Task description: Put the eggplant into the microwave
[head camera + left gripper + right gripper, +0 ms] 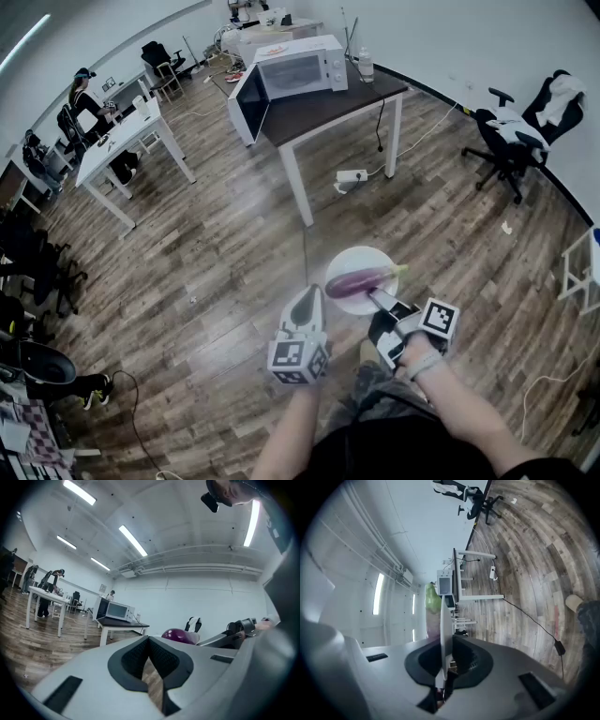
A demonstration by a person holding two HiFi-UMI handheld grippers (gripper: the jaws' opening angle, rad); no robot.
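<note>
Jaws first, head view: right gripper (378, 300) pinches rim of white plate (356, 260); left gripper (307, 298) just beside plate. On plate lies eggplant (356, 281), long axis left-right, green stem end right. Far off, microwave (302, 67) on bench (328, 108), door open, inside hard to make out.

Left gripper view: jaws together at tips, nothing between; eggplant's purple end peeks past.

Right gripper view: jaws clamped on plate, seen edge-on; eggplant mostly hidden behind it.
</note>
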